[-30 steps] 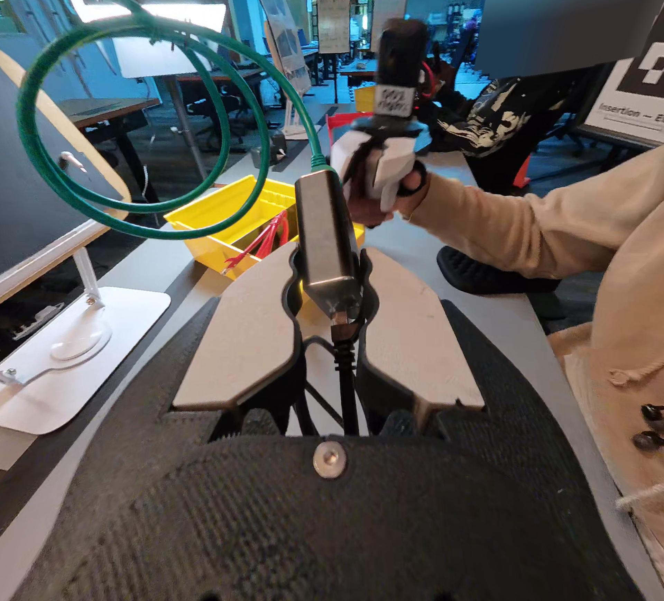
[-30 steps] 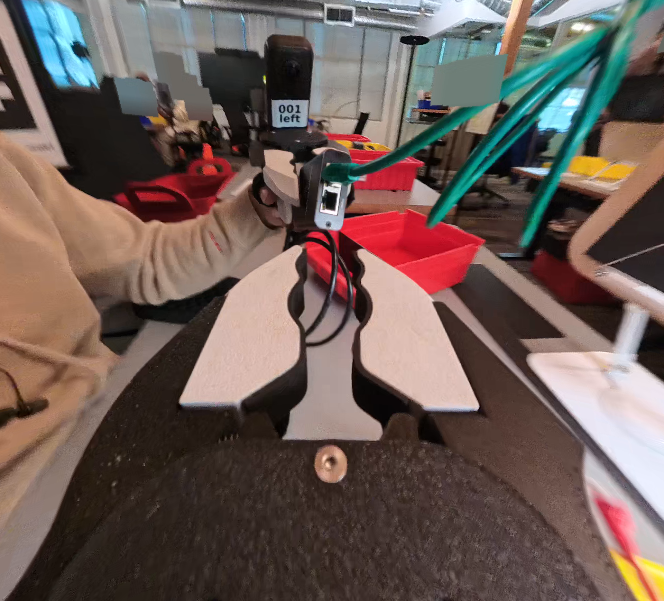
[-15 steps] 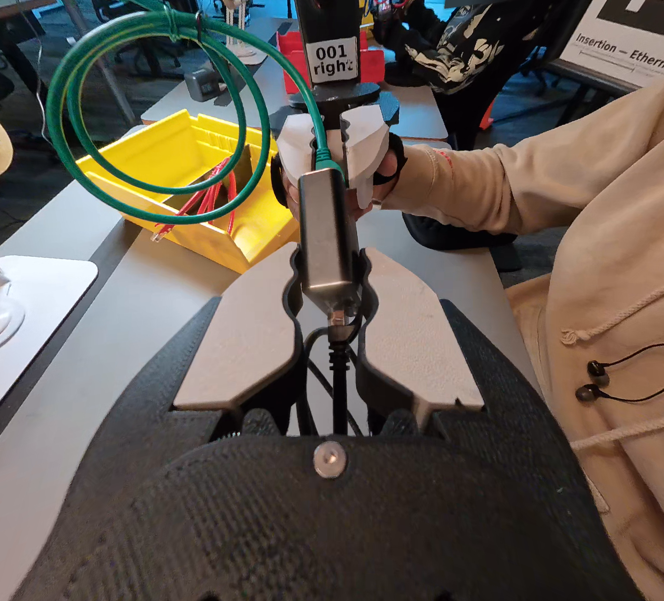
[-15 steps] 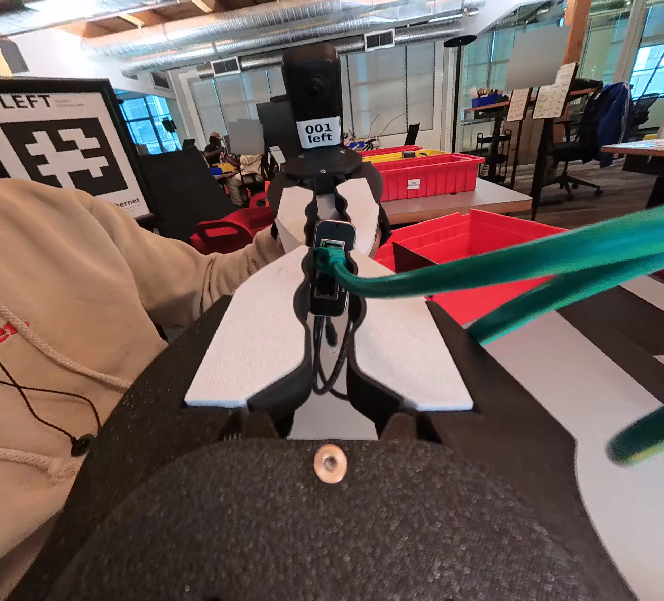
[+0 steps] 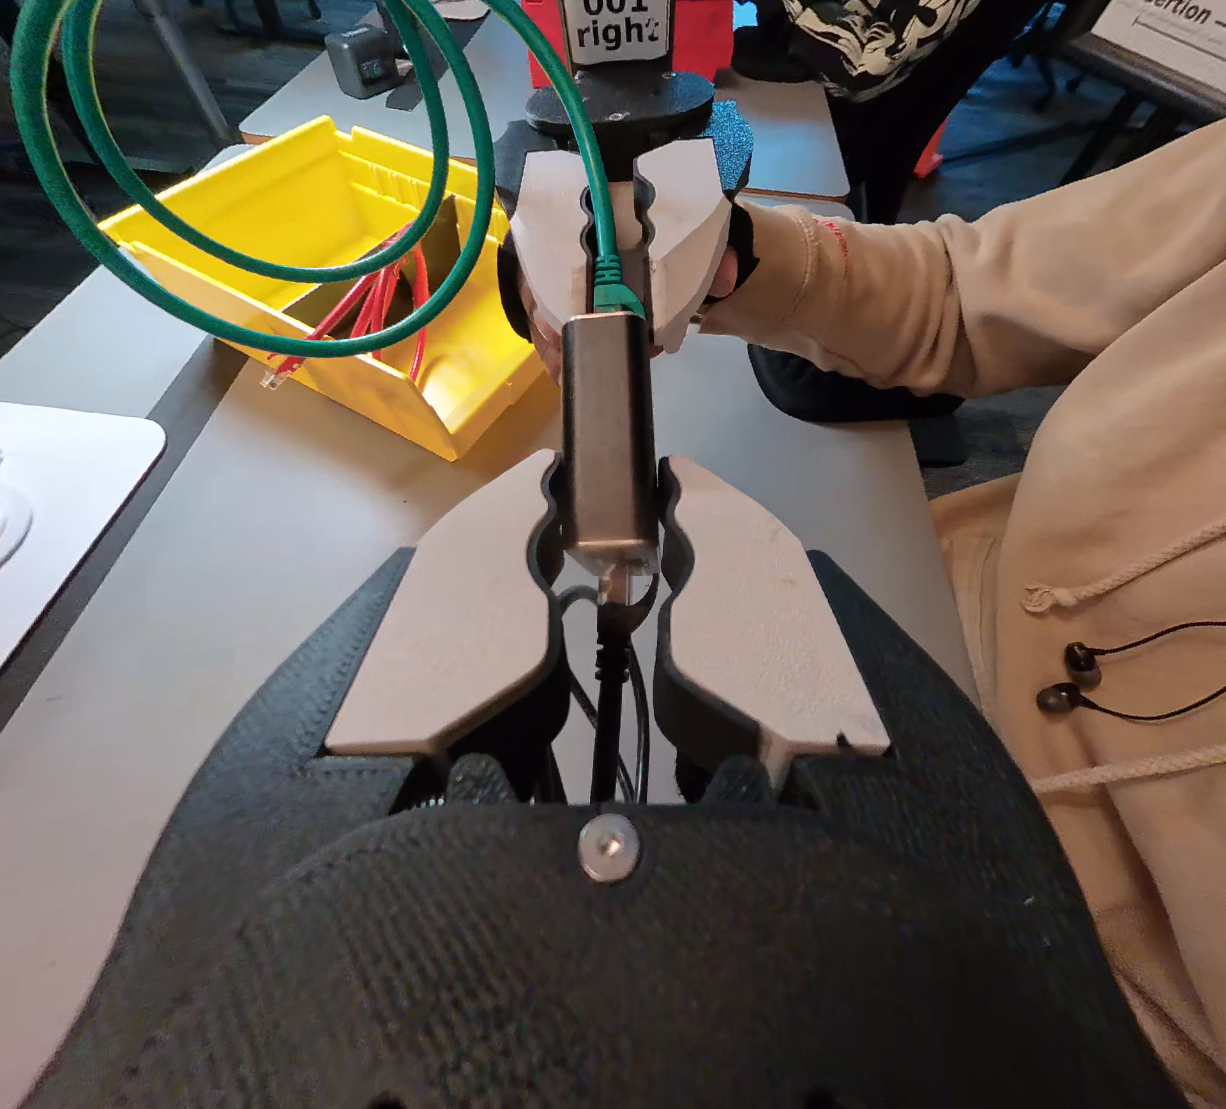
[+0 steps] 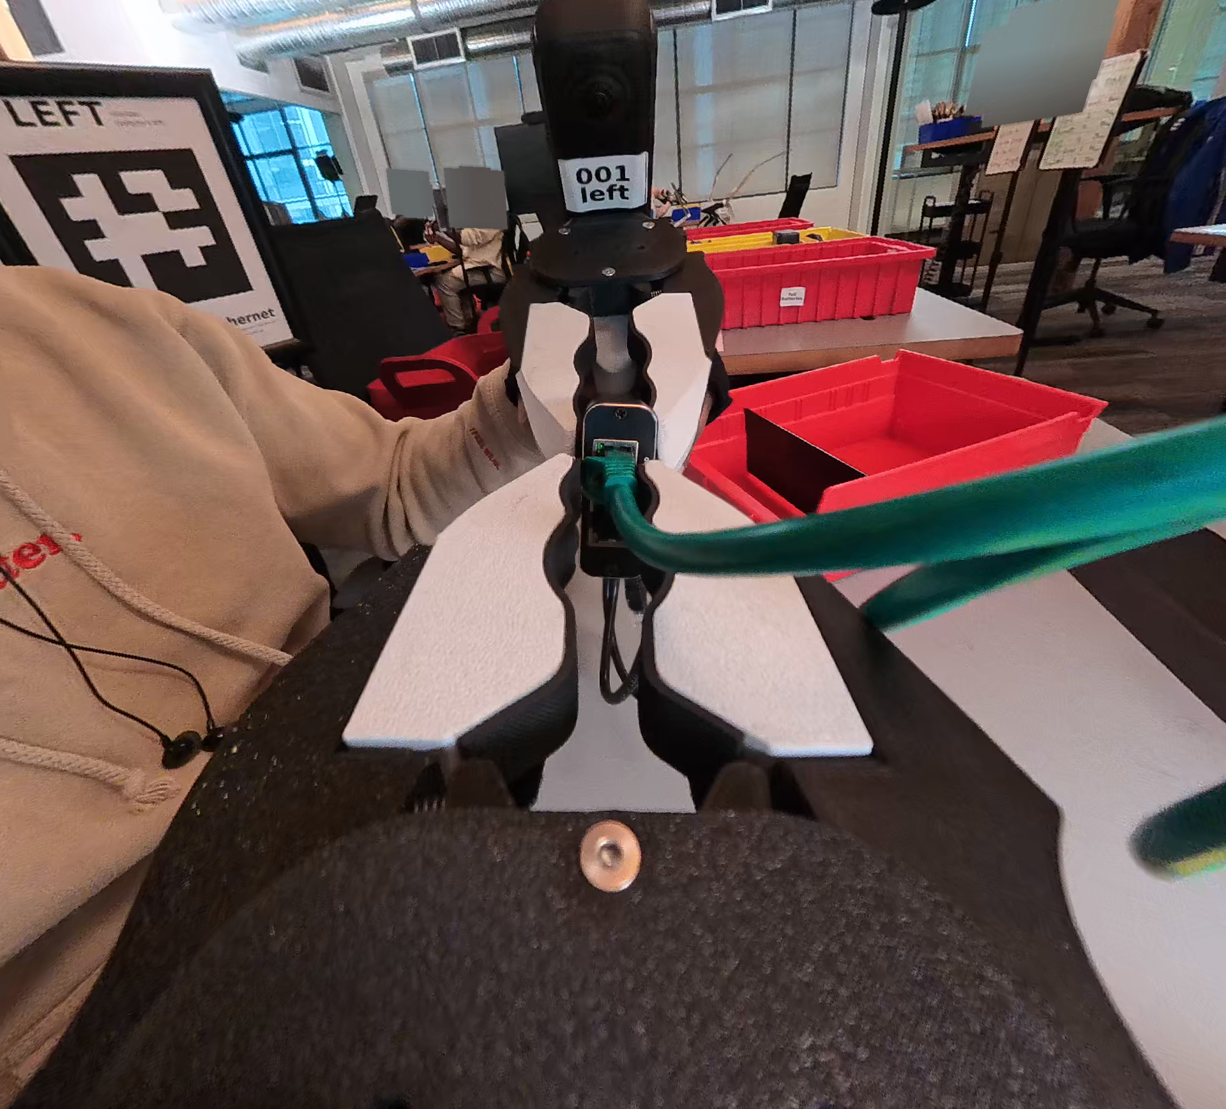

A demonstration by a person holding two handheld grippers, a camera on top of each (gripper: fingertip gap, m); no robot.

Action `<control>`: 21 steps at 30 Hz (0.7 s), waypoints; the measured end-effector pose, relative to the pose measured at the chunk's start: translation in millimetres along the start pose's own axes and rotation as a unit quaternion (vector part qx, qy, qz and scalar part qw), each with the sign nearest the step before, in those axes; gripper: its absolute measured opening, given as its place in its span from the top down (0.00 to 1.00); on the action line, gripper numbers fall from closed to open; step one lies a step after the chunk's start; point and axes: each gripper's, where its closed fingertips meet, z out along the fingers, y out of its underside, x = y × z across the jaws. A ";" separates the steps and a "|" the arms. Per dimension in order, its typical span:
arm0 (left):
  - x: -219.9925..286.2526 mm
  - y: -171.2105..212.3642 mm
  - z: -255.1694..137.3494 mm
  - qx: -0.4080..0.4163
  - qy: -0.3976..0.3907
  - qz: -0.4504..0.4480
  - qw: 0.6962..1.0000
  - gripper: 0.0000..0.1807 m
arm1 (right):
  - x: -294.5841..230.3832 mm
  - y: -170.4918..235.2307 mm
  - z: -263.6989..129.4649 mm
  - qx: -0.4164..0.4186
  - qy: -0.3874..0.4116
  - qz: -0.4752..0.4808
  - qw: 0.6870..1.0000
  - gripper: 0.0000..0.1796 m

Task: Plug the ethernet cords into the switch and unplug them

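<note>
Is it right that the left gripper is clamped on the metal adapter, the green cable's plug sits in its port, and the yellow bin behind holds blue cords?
Not quite: the cords in the yellow bin are red, as the left wrist view shows. The left gripper is clamped on the metal adapter, with the green cable's plug in its port.

Yellow bin (image 5: 278, 228), on grey tabletop (image 5: 265, 546), divided, holding red cords (image 5: 378, 308); one clear plug hangs over its front edge. Red bin (image 6: 929, 434), black divider (image 6: 789, 467) inside, otherwise bare. Long red tray (image 6: 822, 281) on a farther table. Framed black-and-white marker board (image 6: 126, 215), upright. White flat base plate (image 5: 60, 520), at tabletop edge.
</note>
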 end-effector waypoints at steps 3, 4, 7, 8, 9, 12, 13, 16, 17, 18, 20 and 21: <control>2.8 -0.8 0.0 0.001 0.007 -0.002 1.000 0.86 | -3.1 -1.1 -0.7 0.002 -0.010 -0.001 1.000 0.92; 2.1 -0.9 0.1 0.000 0.004 -0.004 1.000 0.86 | -1.1 -0.4 -0.7 -0.003 -0.001 -0.004 1.000 0.92; -2.0 0.4 -0.7 -0.010 -0.023 0.006 1.000 0.86 | 3.7 0.5 0.2 -0.024 0.032 -0.024 0.999 0.92; -4.0 -0.5 -1.6 -0.012 -0.036 0.008 0.999 0.86 | 7.5 0.7 0.5 -0.033 0.052 -0.029 0.998 0.92; -6.1 -0.7 -2.4 -0.015 -0.050 0.012 0.999 0.86 | 9.8 1.0 0.9 -0.043 0.070 -0.042 0.996 0.92; -8.9 -3.7 -5.0 -0.015 -0.079 0.027 0.996 0.86 | 12.0 -3.7 1.6 -0.051 0.107 -0.066 0.991 0.91; -9.6 -4.6 -6.2 -0.015 -0.086 0.031 0.996 0.86 | 12.4 -5.0 2.1 -0.052 0.116 -0.071 0.989 0.92; -12.5 -3.0 -7.5 -0.021 -0.097 0.038 0.994 0.86 | 15.5 -4.2 3.1 -0.059 0.136 -0.079 0.986 0.91; -12.6 -3.0 -7.4 -0.019 -0.095 0.036 0.995 0.86 | 15.4 -4.3 2.8 -0.060 0.135 -0.077 0.986 0.91; -12.0 -4.1 -7.3 -0.016 -0.091 0.034 0.995 0.86 | 15.5 -5.2 2.0 -0.059 0.134 -0.075 0.986 0.91; -11.3 -6.6 -7.4 -0.010 -0.090 0.033 0.995 0.86 | 15.0 -7.3 1.3 -0.059 0.137 -0.079 0.986 0.92; -11.5 -7.3 -7.9 -0.009 -0.092 0.034 0.995 0.86 | 15.1 -8.2 1.6 -0.059 0.143 -0.087 0.984 0.91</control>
